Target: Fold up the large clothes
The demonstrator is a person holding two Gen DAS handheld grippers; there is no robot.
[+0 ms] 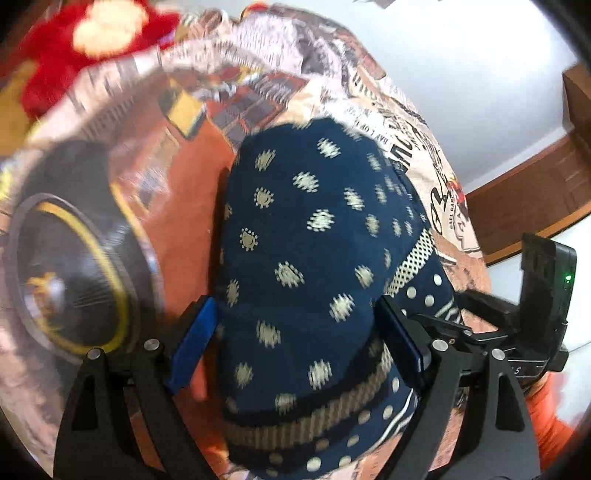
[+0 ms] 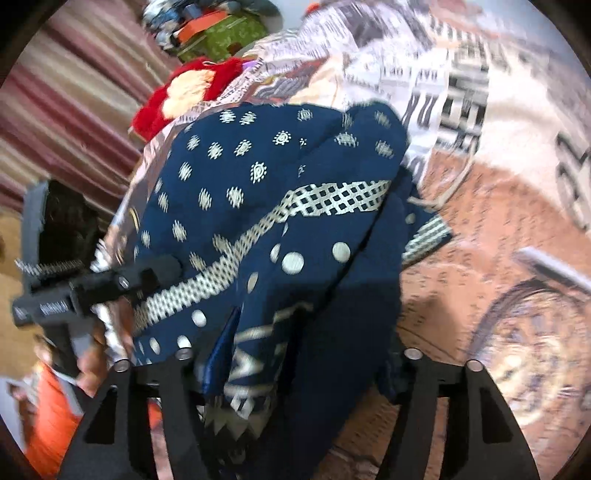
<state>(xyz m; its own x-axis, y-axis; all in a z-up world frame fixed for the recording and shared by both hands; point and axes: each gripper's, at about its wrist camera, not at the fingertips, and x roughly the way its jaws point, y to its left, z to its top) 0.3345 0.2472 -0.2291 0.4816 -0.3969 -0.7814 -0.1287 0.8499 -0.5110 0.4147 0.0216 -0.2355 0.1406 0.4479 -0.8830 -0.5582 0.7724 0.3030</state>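
Note:
A navy garment (image 1: 314,240) with cream motifs and a checked band lies bunched on a printed bedsheet (image 1: 184,166). My left gripper (image 1: 295,339) points down over it with its jaws wide. The cloth sits between the blue pads (image 1: 192,343), and a gap shows beside the left pad. In the right wrist view the same garment (image 2: 277,184) fills the space between the spread jaws of my right gripper (image 2: 306,365) and drapes over its pads, which do not visibly pinch it. The left gripper (image 2: 92,291) shows at the garment's left edge.
A red plush toy (image 2: 184,92) lies at the far end of the bedsheet (image 2: 461,258). A green box (image 2: 229,33) and a striped curtain (image 2: 74,92) stand behind it. A white wall (image 1: 461,55) and wooden trim (image 1: 535,192) are at the right. An orange sleeve (image 2: 48,406) is at the lower left.

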